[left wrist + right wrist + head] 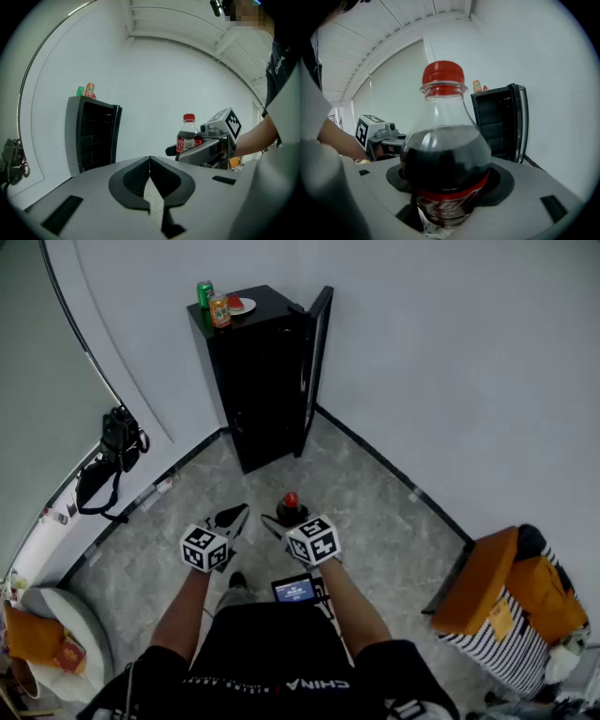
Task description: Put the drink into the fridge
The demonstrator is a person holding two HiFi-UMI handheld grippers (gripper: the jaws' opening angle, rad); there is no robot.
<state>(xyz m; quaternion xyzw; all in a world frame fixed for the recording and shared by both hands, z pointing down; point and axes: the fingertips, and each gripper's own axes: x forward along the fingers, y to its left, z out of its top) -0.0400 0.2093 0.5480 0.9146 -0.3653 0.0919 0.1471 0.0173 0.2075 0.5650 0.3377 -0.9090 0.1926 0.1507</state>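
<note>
The black fridge (255, 381) stands in the corner where two pale walls meet, and its door (317, 360) is swung open on the right side, so that its edge stands out toward the right wall (450, 362). The dark shelves inside show in both gripper views. Between the person and the fridge lies a wide piece of grey stone floor (375, 512) with nothing on it, bordered by a black skirting (398, 474) along the walls. At the left wall hangs a black bag (114, 448), and at the right, well apart from the fridge, stands an orange seat (497, 592) over a striped cloth. On the fridge top a green can (204, 292) and an orange can (219, 311) stand upright close to the front left edge, with a small plate (246, 306) just beside them. Something red lies on it, perhaps food, but it is too small to tell. The right gripper (284, 518) is clamped on the cola bottle (445, 159) at its lower body, near the red label. The bottle is upright, its long axis vertical and its red cap on top, and it is held in the air in front of the person, well apart from the fridge. The left gripper (232, 518) is just beside it with its jaws together and nothing between them.
</note>
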